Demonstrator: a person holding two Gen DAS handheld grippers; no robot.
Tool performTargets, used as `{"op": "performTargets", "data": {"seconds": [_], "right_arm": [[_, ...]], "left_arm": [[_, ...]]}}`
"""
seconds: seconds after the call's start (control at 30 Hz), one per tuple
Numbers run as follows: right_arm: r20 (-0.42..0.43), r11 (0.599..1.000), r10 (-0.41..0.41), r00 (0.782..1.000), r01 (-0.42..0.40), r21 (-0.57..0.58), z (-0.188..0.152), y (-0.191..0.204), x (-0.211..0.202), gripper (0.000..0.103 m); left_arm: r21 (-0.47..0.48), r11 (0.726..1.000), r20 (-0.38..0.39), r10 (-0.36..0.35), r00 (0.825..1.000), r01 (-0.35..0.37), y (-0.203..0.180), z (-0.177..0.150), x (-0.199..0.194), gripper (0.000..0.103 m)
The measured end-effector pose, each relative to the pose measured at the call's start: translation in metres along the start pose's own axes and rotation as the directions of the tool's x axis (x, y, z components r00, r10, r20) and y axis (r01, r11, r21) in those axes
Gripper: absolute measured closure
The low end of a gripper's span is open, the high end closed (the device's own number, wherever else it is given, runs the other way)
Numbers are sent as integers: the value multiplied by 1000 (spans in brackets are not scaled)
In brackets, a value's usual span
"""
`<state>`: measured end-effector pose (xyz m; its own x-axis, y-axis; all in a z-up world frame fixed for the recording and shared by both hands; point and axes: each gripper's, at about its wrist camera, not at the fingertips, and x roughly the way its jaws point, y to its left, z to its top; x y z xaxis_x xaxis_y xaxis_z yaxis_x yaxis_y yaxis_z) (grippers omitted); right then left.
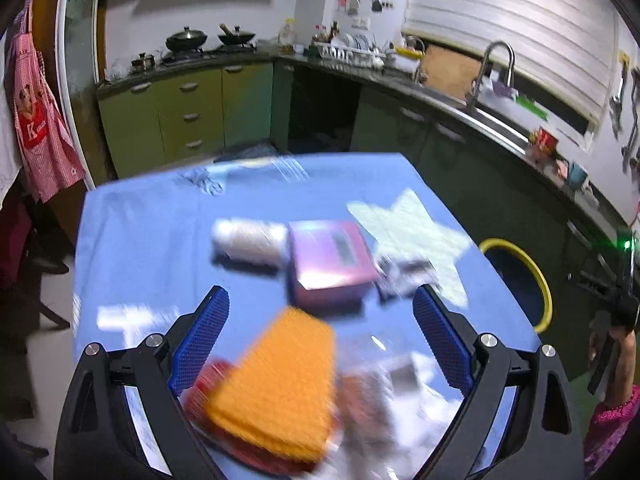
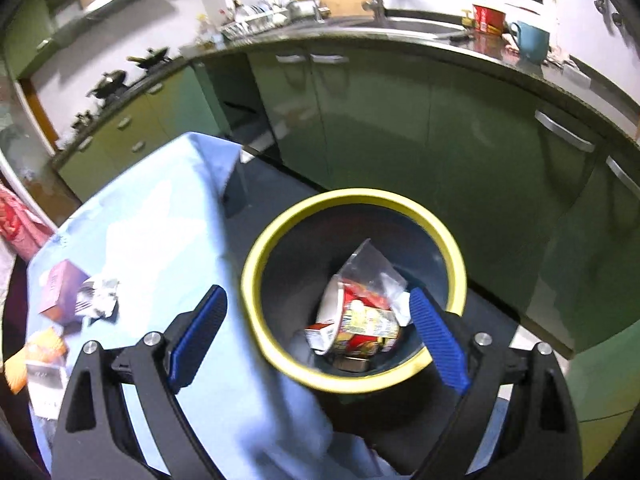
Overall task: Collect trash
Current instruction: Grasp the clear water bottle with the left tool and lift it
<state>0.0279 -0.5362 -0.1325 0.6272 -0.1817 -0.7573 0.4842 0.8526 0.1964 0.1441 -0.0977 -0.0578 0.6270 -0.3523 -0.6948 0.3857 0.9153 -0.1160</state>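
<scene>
Trash point(image 1: 280, 384) (an orange pack, wrappers) is seen on the blue table point(image 1: 152, 248), directly beneath the left gripper point(image 1: 320, 344), whose jaws are spread and empty. The right gripper point(image 2: 316, 340), likewise spread, is held over the bin point(image 2: 256, 264).

The left tool point(image 1: 321, 332) was spread wide, its blue pads point(image 1: 202, 336) far apart and gripping nothing. The right tool point(image 2: 316, 334) was likewise spread wide, with nothing between its blue pads point(image 2: 438, 340).

one yellow-rimmed bin point(image 2: 256, 264), one pink box point(image 1: 330, 264), one white bottle point(image 1: 250, 240), two woks point(image 1: 186, 39)
</scene>
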Motion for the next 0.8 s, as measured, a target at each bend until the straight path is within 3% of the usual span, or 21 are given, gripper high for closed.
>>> {"op": "performTargets", "data": {"seconds": [0.1, 0.27, 0.47, 0.8], "right_arm": [[24, 999, 24, 999, -23, -35, -6, 7, -12, 15], [41, 994, 83, 996, -80, -67, -12, 13, -24, 15], [38, 989, 130, 991, -127, -69, -20, 11, -25, 15], [28, 985, 168, 985, -166, -52, -21, 6, -21, 15]], "left_arm": [[4, 1000, -67, -21, 998, 21, -30, -25, 6, 11], [11, 1000, -155, 23, 988, -22, -55, -48, 25, 12], [12, 995, -158, 98, 983, -97, -57, -49, 33, 15], [50, 993, -217, 118, 969, -109, -65, -54, 44, 27]]}}
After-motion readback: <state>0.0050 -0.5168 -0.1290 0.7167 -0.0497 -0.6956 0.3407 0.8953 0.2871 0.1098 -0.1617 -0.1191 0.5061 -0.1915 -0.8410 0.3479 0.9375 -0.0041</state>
